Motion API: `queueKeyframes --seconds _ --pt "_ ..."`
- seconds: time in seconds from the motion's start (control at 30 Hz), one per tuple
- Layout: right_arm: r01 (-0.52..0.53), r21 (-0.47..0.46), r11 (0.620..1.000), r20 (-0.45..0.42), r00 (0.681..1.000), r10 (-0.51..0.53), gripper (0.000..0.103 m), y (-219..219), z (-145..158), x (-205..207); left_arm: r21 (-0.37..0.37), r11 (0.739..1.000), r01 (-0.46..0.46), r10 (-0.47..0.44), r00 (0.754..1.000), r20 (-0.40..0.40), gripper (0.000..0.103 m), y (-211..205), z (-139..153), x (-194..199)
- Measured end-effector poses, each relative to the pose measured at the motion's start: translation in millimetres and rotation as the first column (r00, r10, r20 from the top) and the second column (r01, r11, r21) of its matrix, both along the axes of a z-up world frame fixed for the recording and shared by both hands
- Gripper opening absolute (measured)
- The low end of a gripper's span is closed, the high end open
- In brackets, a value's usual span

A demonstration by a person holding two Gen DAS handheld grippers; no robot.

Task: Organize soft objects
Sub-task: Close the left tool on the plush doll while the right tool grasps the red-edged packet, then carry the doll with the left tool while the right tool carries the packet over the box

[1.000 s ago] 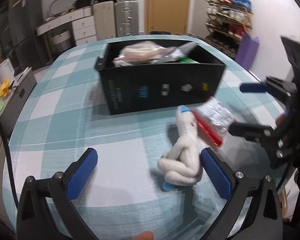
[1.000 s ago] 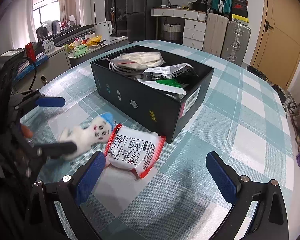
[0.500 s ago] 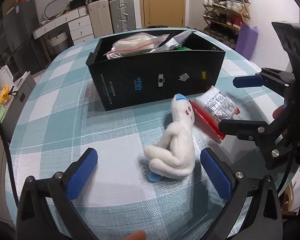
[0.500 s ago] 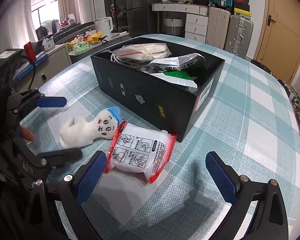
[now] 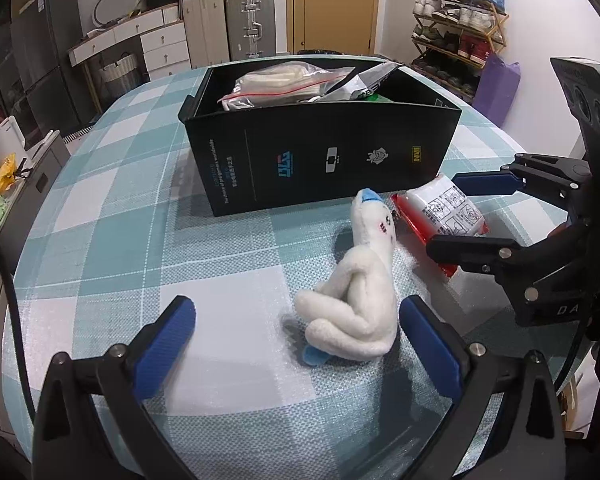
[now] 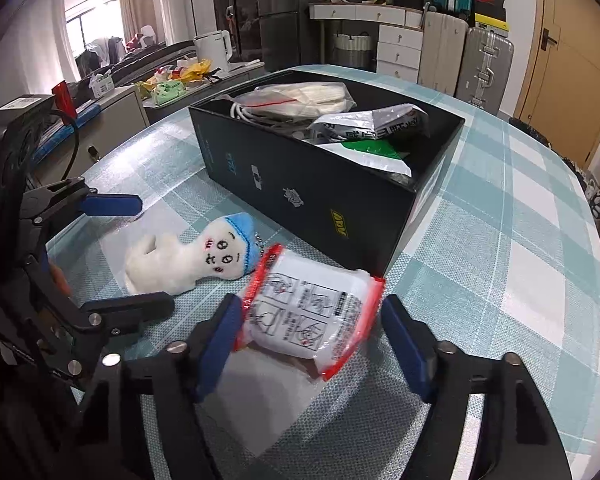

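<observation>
Several bagged items already lie in the black box; the plush toy sits between the spread left gripper fingers, and the sealed packet sits between the unclenched right gripper fingers, both on the table, unboxed.

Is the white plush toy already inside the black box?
No: the plush toy lies on the checked tablecloth in front of the black box, between the left gripper's open fingers.

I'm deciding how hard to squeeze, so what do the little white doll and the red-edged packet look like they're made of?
White plush doll: soft fuzzy fabric, matte, nap visible, with a blue cloth cap; likely stuffed. Red-edged packet: thin glossy plastic film, going by its sheen and wrinkles, with printed diagrams; its puffy shape suggests something soft inside, but the contents are hidden.
</observation>
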State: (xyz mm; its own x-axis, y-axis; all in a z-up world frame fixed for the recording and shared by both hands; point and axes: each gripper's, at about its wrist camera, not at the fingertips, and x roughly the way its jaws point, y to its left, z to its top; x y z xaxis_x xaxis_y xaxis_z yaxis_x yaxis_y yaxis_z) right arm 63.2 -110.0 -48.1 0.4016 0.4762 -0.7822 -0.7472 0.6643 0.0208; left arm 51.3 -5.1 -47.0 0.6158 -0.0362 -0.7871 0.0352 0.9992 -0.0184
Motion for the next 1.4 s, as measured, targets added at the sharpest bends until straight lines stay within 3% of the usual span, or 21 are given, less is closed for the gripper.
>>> queueKeyframes --seconds 0.17,0.33,0.4,0.5,0.97,1.4 --pt "-0.020 0.010 1.000 0.004 1.000 0.020 0.060 -2.8 3.1 -2.2 -0.018 1.000 0.021 -0.021 1.000 0.006 0.090 0.1 1.4 0.0" --pt "-0.033 0.010 0.999 0.012 0.999 0.033 0.057 -6.6 5.9 -4.2 -0.037 0.998 0.057 -0.057 0.998 0.003 0.067 -3.3 2.2 -1.3" --pt "-0.028 0.010 1.000 0.019 0.999 0.028 0.057 -8.5 7.0 -3.6 -0.059 0.995 0.078 -0.078 0.997 0.013 0.051 -4.3 3.6 -2.9" --pt "-0.026 0.006 1.000 0.026 0.999 0.026 0.057 -9.0 7.3 -3.5 -0.075 0.992 0.098 -0.096 0.995 0.021 0.041 -5.8 4.2 -4.6" --pt "-0.050 0.037 0.998 0.064 0.997 0.048 0.056 -13.3 20.3 -12.3 -0.143 0.985 0.094 -0.080 0.992 0.102 0.036 5.4 22.3 -11.9" --pt "-0.039 0.146 0.988 0.147 0.989 0.017 0.056 -25.9 51.6 -20.8 -0.169 0.984 0.062 -0.024 0.977 0.214 0.036 25.9 54.5 -15.4"
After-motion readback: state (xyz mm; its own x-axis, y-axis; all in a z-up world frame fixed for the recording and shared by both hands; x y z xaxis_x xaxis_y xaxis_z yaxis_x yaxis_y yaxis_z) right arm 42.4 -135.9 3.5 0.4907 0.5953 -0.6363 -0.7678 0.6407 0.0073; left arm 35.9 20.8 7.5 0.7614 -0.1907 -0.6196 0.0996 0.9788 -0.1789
